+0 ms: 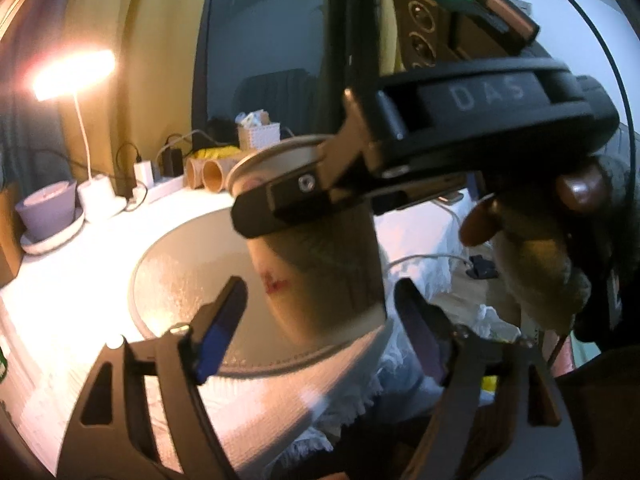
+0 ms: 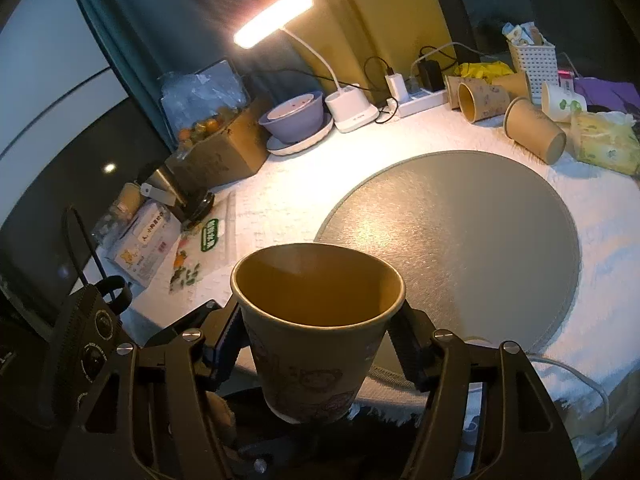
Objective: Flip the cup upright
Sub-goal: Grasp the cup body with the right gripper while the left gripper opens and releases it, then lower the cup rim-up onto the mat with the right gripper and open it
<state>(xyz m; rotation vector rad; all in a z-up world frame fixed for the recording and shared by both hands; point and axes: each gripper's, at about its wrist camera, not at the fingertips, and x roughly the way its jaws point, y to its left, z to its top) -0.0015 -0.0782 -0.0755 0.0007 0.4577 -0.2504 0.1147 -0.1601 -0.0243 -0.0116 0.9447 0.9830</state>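
Your right gripper (image 2: pixel 320 344) pinches the cup (image 2: pixel 316 332) between its jaws, just under the rim, mouth up and lifted above the near edge of the round mat (image 2: pixel 480 232). Your left gripper (image 1: pixel 320 320) sits just beside the cup's base with its jaws spread, touching nothing. On the worktop (image 2: pixel 288 192) behind the mat, spare cups (image 2: pixel 534 130) lie on their sides near a white basket (image 2: pixel 534 60), and a lit lamp (image 2: pixel 274 18) stands by a bowl (image 2: pixel 292 114).
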